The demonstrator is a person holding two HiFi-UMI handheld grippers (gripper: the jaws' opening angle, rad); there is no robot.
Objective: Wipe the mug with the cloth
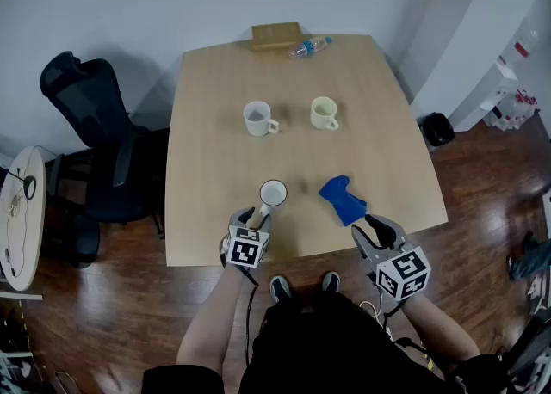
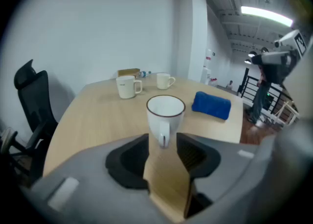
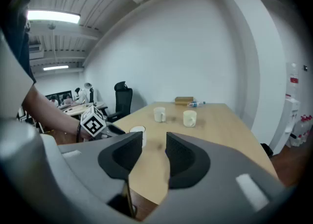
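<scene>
White mug (image 1: 273, 193) near tabletop (image 1: 215, 212) front edge, handle between wide left gripper (image 1: 256, 214) jaws; right gripper (image 1: 372, 227) jaws apart, empty, beside cloth (image 1: 343, 199).

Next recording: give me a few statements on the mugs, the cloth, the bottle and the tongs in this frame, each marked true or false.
1. Three mugs stand on the table: a dark-rimmed mug, a white mug and a cream mug. True.
2. The right tongs hold the blue cloth. False: the cloth lies on the table in front of them, and they are open with nothing between them.
3. The left tongs are open, with the dark-rimmed mug's handle at their tips. True.
4. The water bottle stands upright at the table's middle. False: it lies on its side at the far edge, beside a wooden box.
</scene>
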